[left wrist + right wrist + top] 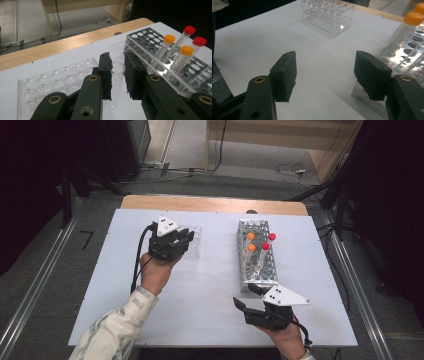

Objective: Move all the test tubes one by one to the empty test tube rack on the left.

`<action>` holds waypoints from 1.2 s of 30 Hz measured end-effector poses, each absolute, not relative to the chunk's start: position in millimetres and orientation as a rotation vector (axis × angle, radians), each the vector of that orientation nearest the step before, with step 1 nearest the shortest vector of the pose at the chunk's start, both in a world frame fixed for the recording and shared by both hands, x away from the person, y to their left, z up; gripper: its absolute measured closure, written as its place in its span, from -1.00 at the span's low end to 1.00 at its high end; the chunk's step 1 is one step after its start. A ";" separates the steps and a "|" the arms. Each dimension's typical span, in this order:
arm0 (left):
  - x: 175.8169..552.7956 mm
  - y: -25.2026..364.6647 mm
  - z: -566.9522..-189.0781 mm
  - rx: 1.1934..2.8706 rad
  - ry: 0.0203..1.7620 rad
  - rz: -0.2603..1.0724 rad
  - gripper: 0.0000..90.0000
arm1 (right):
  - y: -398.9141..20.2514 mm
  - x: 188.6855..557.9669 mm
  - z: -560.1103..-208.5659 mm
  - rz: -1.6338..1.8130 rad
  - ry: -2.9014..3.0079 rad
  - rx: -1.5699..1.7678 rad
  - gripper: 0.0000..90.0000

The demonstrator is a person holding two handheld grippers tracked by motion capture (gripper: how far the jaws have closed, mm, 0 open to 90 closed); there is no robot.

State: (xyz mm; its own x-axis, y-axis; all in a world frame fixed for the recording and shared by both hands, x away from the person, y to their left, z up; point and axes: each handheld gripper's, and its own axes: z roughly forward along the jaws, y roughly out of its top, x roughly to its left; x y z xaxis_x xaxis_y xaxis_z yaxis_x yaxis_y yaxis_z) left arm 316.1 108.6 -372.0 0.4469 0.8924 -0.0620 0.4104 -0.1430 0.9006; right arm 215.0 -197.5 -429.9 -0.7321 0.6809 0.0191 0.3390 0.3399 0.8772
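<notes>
While the left gripper [117, 80] fingers pinch the clear open tube [117, 75] mid-body beside the acrylic rack [50, 82], light, slick and brittle, the right gripper [325, 75] fingers gape wide

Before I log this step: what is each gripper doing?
Left gripper: shut on a clear uncapped tube.
Right gripper: open, holding nothing.

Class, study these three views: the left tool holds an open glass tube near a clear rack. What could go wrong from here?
1. The tube is bare glass pinched between the left tool pads; it may slip or crack.
2. It hangs tilted, so it could miss a hole in the clear rack.
3. The right tool hangs open close to the metal rack; a careless move might knock its capped tubes.
</notes>
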 end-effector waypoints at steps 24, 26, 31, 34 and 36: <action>364.3 89.7 -377.1 1.740 1.189 0.726 0.71 | -208.9 215.2 -430.6 1.354 2.230 0.939 -0.26; 364.7 88.5 -380.2 1.751 1.191 0.731 0.71 | -208.9 215.2 -430.5 1.355 2.230 0.938 -0.26; 366.3 87.0 -393.8 1.763 1.209 0.733 0.70 | -209.0 215.0 -430.6 1.355 2.230 0.929 -0.26; 367.8 87.0 -401.8 1.766 1.219 0.723 0.70 | -208.7 214.9 -430.7 1.353 2.233 0.930 -0.26; 368.5 86.8 -406.4 1.773 1.226 0.716 0.70 | -208.7 214.9 -430.8 1.352 2.233 0.930 -0.26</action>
State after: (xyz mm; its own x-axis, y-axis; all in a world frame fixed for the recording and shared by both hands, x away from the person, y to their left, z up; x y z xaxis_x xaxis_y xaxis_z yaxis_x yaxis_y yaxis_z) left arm 368.5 86.8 -406.4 0.3574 0.9339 -0.0081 0.4522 -0.1654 0.8765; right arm 214.9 -208.7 -430.8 -0.7143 0.6994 0.0248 0.3460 0.3222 0.8812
